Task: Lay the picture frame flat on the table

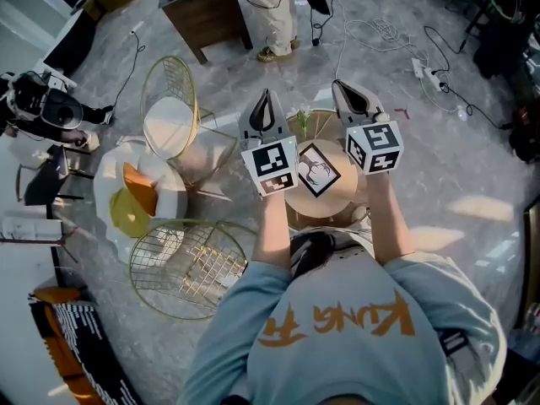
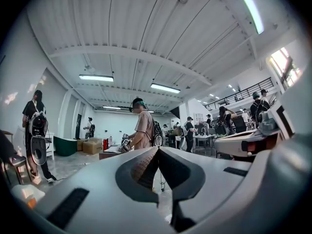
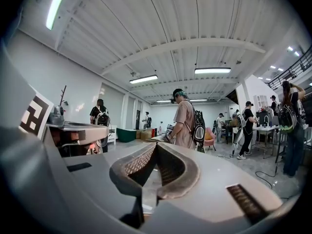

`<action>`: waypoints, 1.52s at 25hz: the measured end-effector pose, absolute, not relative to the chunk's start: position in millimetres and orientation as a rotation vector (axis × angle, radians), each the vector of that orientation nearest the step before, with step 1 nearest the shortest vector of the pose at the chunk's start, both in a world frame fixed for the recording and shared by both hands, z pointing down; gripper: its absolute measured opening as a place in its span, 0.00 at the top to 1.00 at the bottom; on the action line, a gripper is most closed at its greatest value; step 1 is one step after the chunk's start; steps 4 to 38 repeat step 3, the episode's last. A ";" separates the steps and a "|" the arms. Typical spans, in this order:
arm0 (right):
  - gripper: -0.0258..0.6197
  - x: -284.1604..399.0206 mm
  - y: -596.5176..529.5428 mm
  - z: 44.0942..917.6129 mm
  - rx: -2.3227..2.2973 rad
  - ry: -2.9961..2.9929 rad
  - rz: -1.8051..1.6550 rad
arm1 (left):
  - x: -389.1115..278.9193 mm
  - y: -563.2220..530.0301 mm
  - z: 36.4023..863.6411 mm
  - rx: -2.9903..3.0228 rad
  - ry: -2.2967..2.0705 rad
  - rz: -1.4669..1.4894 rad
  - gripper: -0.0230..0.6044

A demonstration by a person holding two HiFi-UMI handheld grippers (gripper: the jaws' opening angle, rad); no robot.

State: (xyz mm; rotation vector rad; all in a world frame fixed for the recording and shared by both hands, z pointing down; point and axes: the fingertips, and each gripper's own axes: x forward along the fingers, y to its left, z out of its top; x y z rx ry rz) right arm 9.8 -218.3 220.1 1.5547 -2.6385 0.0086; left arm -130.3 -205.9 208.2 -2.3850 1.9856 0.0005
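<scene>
A busy workshop floor [image 1: 472, 167] of grey stone surrounded a small round tabletop [image 1: 314, 209]. The picture frame [image 1: 318, 170] sat on it, corners turned diamond-wise, long edge running about 10 to 4 o'clock; whether it lay flat was unclear. The left gripper [image 1: 267, 93] and right gripper [image 1: 338, 83] both had jaws pressed together on nothing, aimed at 12 o'clock. The frame lay at 6 o'clock beneath them, about midway between both.

The left forearm [image 1: 272, 226] and right forearm [image 1: 386, 218] stretch side by side toward twelve o'clock. The left gripper [image 1: 267, 99] and right gripper [image 1: 341, 87] are both held level, jaws pressed together and empty.
</scene>
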 end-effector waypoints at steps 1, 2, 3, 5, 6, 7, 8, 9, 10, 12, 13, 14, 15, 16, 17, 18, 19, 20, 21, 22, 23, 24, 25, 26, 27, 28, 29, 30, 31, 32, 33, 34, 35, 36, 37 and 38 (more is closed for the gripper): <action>0.96 9.1 -220.0 218.8 1.554 -2.637 0.005 | -131.3 -207.7 207.8 -2.385 1.983 -0.005 0.93; 0.96 8.4 -221.6 217.6 1.553 -2.636 0.002 | -132.5 -209.5 207.5 -2.384 1.981 -0.012 0.93; 0.96 7.5 -223.3 216.4 1.552 -2.635 -0.002 | -133.8 -211.4 207.3 -2.384 1.979 -0.019 0.93; 0.96 7.5 -223.3 216.4 1.552 -2.635 -0.002 | -133.8 -211.4 207.3 -2.384 1.979 -0.019 0.93; 0.96 7.5 -223.3 216.4 1.552 -2.635 -0.002 | -133.8 -211.4 207.3 -2.384 1.979 -0.019 0.93; 0.96 7.5 -223.3 216.4 1.552 -2.635 -0.002 | -133.8 -211.4 207.3 -2.384 1.979 -0.019 0.93; 0.96 7.5 -223.3 216.4 1.552 -2.635 -0.002 | -133.8 -211.4 207.3 -2.384 1.979 -0.019 0.93; 0.96 7.5 -223.3 216.4 1.552 -2.635 -0.002 | -133.8 -211.4 207.3 -2.384 1.979 -0.019 0.93; 0.96 7.5 -223.3 216.4 1.552 -2.635 -0.002 | -133.8 -211.4 207.3 -2.384 1.979 -0.019 0.93; 0.96 7.5 -223.3 216.4 1.552 -2.635 -0.002 | -133.8 -211.4 207.3 -2.384 1.979 -0.019 0.93; 0.96 7.5 -223.3 216.4 1.552 -2.635 -0.002 | -133.8 -211.4 207.3 -2.384 1.979 -0.019 0.93; 0.96 7.5 -223.3 216.4 1.552 -2.635 -0.002 | -133.8 -211.4 207.3 -2.384 1.979 -0.019 0.93; 0.96 7.5 -223.3 216.4 1.552 -2.635 -0.002 | -133.8 -211.4 207.3 -2.384 1.979 -0.019 0.93; 0.96 7.5 -223.3 216.4 1.552 -2.635 -0.002 | -133.8 -211.4 207.3 -2.384 1.979 -0.019 0.93; 0.96 7.5 -223.3 216.4 1.552 -2.635 -0.002 | -133.8 -211.4 207.3 -2.384 1.979 -0.019 0.93; 0.96 7.5 -223.3 216.4 1.552 -2.635 -0.002 | -133.8 -211.4 207.3 -2.384 1.979 -0.019 0.93; 0.96 7.5 -223.3 216.4 1.552 -2.635 -0.002 | -133.8 -211.4 207.3 -2.384 1.979 -0.019 0.93; 0.96 7.5 -223.3 216.4 1.552 -2.635 -0.002 | -133.8 -211.4 207.3 -2.384 1.979 -0.019 0.93; 0.96 7.5 -223.3 216.4 1.552 -2.635 -0.002 | -133.8 -211.4 207.3 -2.384 1.979 -0.019 0.93; 0.96 7.5 -223.3 216.4 1.552 -2.635 -0.002 | -133.8 -211.4 207.3 -2.384 1.979 -0.019 0.93; 0.96 7.5 -223.3 216.4 1.552 -2.635 -0.002 | -133.8 -211.4 207.3 -2.384 1.979 -0.019 0.93; 0.96 7.5 -223.3 216.4 1.552 -2.635 -0.002 | -133.8 -211.4 207.3 -2.384 1.979 -0.019 0.93; 0.96 7.5 -223.3 216.4 1.552 -2.635 -0.002 | -133.8 -211.4 207.3 -2.384 1.979 -0.019 0.93; 0.96 7.5 -223.3 216.4 1.552 -2.635 -0.002 | -133.8 -211.4 207.3 -2.384 1.979 -0.019 0.93; 0.96 7.5 -223.3 216.4 1.552 -2.635 -0.002 | -133.8 -211.4 207.3 -2.384 1.979 -0.019 0.93; 0.96 7.5 -223.3 216.4 1.552 -2.635 -0.002 | -133.8 -211.4 207.3 -2.384 1.979 -0.019 0.93; 0.96 7.5 -223.3 216.4 1.552 -2.635 -0.002 | -133.8 -211.4 207.3 -2.384 1.979 -0.019 0.93; 0.96 7.5 -223.3 216.4 1.552 -2.635 -0.002 | -133.8 -211.4 207.3 -2.384 1.979 -0.019 0.93; 0.96 7.5 -223.3 216.4 1.552 -2.635 -0.002 | -133.8 -211.4 207.3 -2.384 1.979 -0.019 0.93; 0.96 7.5 -223.3 216.4 1.552 -2.635 -0.002 | -133.8 -211.4 207.3 -2.384 1.979 -0.019 0.93; 0.96 7.5 -223.3 216.4 1.552 -2.635 -0.002 | -133.8 -211.4 207.3 -2.384 1.979 -0.019 0.93; 0.96 7.5 -223.3 216.4 1.552 -2.635 -0.002 | -133.8 -211.4 207.3 -2.384 1.979 -0.019 0.93; 0.96 7.5 -223.3 216.4 1.552 -2.635 -0.002 | -133.8 -211.4 207.3 -2.384 1.979 -0.019 0.93; 0.96 7.5 -223.3 216.4 1.552 -2.635 -0.002 | -133.8 -211.4 207.3 -2.384 1.979 -0.019 0.93; 0.96 7.5 -223.3 216.4 1.552 -2.635 -0.002 | -133.8 -211.4 207.3 -2.384 1.979 -0.019 0.93; 0.96 7.5 -223.3 216.4 1.552 -2.635 -0.002 | -133.8 -211.4 207.3 -2.384 1.979 -0.019 0.93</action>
